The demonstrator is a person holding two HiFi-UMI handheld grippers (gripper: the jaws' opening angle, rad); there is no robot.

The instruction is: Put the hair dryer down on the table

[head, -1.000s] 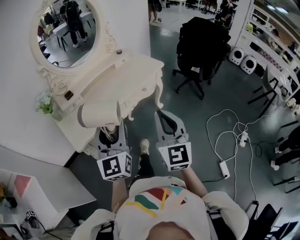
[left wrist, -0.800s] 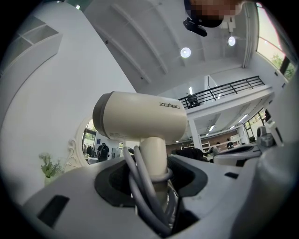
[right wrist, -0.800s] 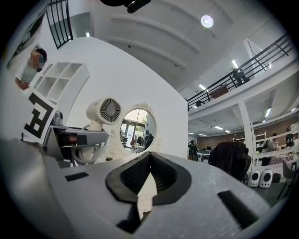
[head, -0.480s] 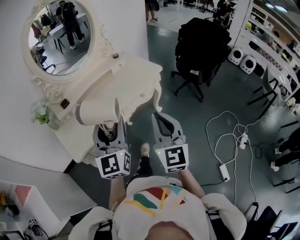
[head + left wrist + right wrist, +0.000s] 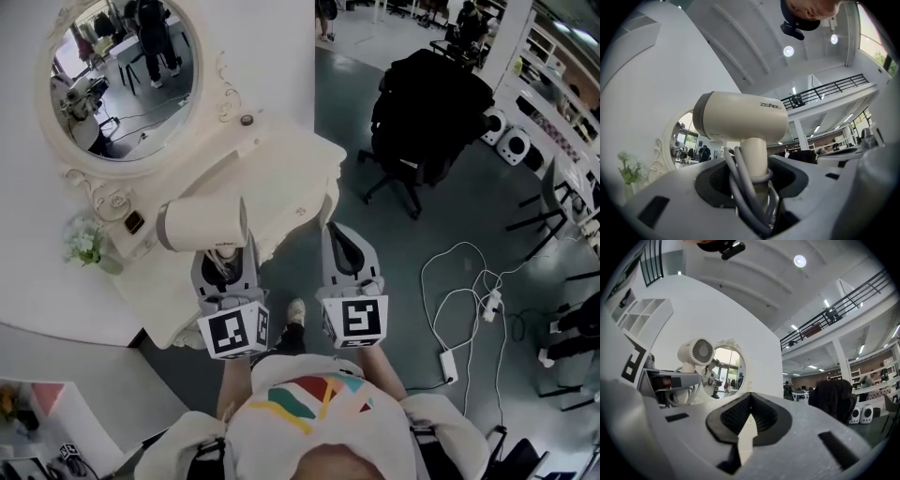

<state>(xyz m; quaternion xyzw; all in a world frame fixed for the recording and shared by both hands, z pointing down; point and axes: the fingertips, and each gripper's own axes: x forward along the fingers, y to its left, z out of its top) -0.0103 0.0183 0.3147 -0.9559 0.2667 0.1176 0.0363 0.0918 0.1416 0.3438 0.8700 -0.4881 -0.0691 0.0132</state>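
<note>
head view: left claw (image 5: 225, 255) grasps hair dryer (image 5: 202, 225) by vanity table (image 5: 281, 169) near mirror (image 5: 122, 75); right claw (image 5: 332, 231) clenched.

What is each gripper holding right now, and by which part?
The left gripper grips the hair dryer by its handle, cord wrapped around it. The right gripper is shut and holds nothing.

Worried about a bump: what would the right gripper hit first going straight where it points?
Likely the front edge of the cream dressing table, just ahead of the right gripper; depth is hard to judge.
</note>
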